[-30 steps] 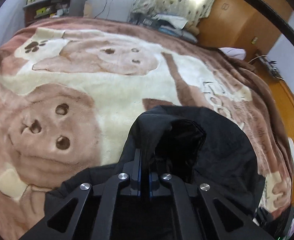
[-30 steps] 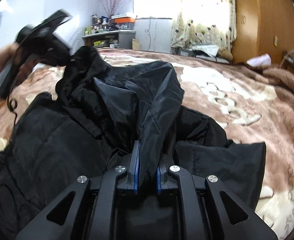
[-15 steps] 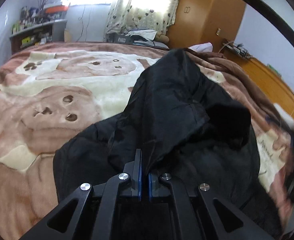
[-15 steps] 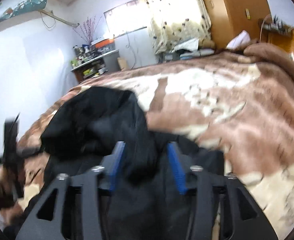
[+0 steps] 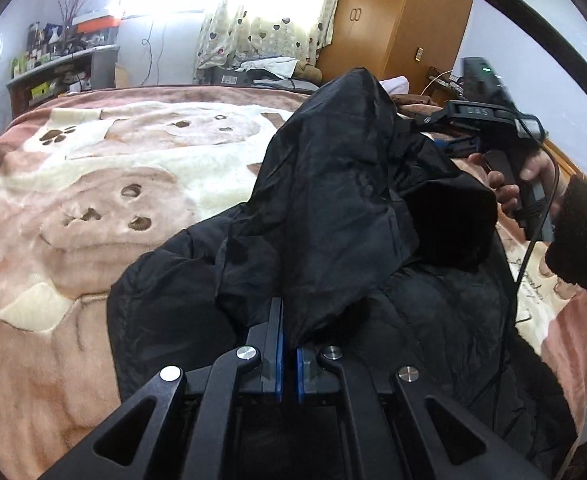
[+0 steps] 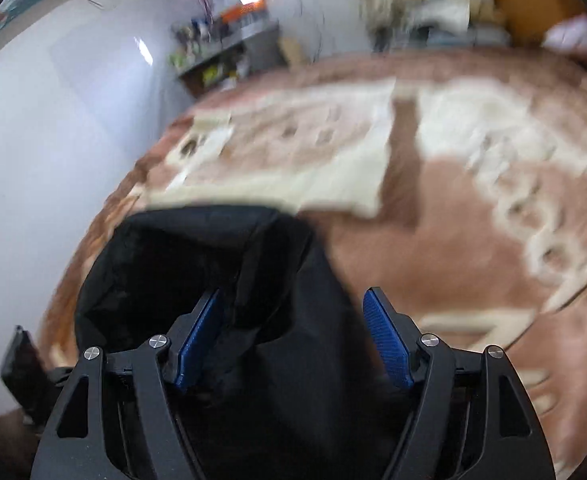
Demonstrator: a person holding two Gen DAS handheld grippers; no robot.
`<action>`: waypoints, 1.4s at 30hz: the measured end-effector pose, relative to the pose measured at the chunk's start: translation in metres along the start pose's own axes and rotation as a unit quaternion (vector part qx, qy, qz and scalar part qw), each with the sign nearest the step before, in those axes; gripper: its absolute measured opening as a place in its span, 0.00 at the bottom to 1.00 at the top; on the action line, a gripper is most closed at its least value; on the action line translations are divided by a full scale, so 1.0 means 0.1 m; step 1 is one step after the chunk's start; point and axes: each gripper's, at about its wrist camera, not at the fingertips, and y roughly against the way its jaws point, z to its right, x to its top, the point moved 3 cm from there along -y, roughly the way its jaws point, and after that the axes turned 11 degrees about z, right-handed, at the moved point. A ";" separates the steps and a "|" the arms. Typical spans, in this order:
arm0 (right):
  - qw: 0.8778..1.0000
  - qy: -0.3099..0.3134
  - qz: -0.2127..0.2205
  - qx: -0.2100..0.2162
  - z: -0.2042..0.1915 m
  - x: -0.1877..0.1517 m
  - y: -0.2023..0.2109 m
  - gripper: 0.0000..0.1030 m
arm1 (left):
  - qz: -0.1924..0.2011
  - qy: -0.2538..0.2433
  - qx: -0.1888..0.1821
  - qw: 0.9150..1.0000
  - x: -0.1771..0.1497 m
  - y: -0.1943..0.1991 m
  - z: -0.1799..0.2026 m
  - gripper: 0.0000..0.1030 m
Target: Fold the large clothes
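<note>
A large black padded jacket (image 5: 333, 216) lies bunched on the brown and cream blanket (image 5: 93, 184). My left gripper (image 5: 289, 356) is shut on a fold of the jacket and holds it raised. My right gripper (image 6: 293, 332) is open, its blue pads (image 6: 389, 336) wide apart, with black jacket cloth (image 6: 253, 288) lying loose between them. The right gripper also shows in the left wrist view (image 5: 493, 120), held by a hand at the jacket's right side. The right wrist view is blurred.
The bed fills most of both views. A cluttered shelf (image 5: 61, 68) stands by the far wall at the left. A curtained window (image 5: 269, 20) and a wooden wardrobe (image 5: 393, 28) are behind the bed. A wooden side unit (image 5: 565, 164) runs along the right.
My right gripper has opened and let go of the jacket fold, then swung away fast. My left gripper stayed shut on the jacket and lifted it higher.
</note>
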 end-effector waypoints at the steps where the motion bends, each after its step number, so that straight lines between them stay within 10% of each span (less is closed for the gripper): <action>1: 1.000 0.001 -0.007 0.001 -0.03 -0.04 -0.02 0.32 | -0.003 0.001 -0.002 1.000 0.00 -0.01 -0.02 0.04; 4: 0.999 0.043 0.017 -0.027 -0.15 -0.11 0.08 0.06 | -0.009 0.012 0.003 1.000 0.01 0.01 -0.06 0.06; 7: 0.992 0.079 0.075 -0.064 -0.25 -0.05 0.27 0.05 | 0.005 0.030 0.012 0.999 0.12 0.12 -0.13 0.13; 11: 0.964 0.161 0.180 -0.113 -0.59 0.04 0.68 0.05 | 0.040 0.058 0.033 0.997 0.34 0.40 -0.25 0.56; 14: 0.944 0.220 0.222 -0.105 -0.88 -0.07 0.97 0.05 | 0.066 0.064 0.024 0.995 0.49 0.64 -0.23 0.60; 21: 0.905 0.344 0.222 -0.113 -1.33 -0.74 1.27 0.05 | 0.053 0.100 -0.037 0.993 0.47 0.69 0.00 0.67; 25: 0.882 0.402 0.204 -0.136 -1.40 -1.23 1.25 0.05 | 0.035 0.187 -0.093 0.977 0.36 0.74 -0.02 0.67; 28: 0.893 0.383 0.194 -0.132 -1.30 -1.48 1.25 0.05 | 0.008 0.230 -0.140 0.963 0.23 0.73 0.03 0.73; 37: 0.871 0.436 0.162 -0.156 -1.23 -2.36 1.28 0.07 | 0.001 0.379 -0.127 0.917 -0.01 0.41 -0.44 0.93; 40: 0.898 0.389 0.151 -0.140 -1.16 -2.47 1.35 0.11 | -0.044 0.426 -0.126 0.895 -0.15 0.16 -0.51 0.93; 42: 0.930 0.320 0.141 -0.111 -1.05 -2.49 1.49 0.14 | -0.053 0.425 -0.101 0.898 -0.19 0.07 -0.56 0.93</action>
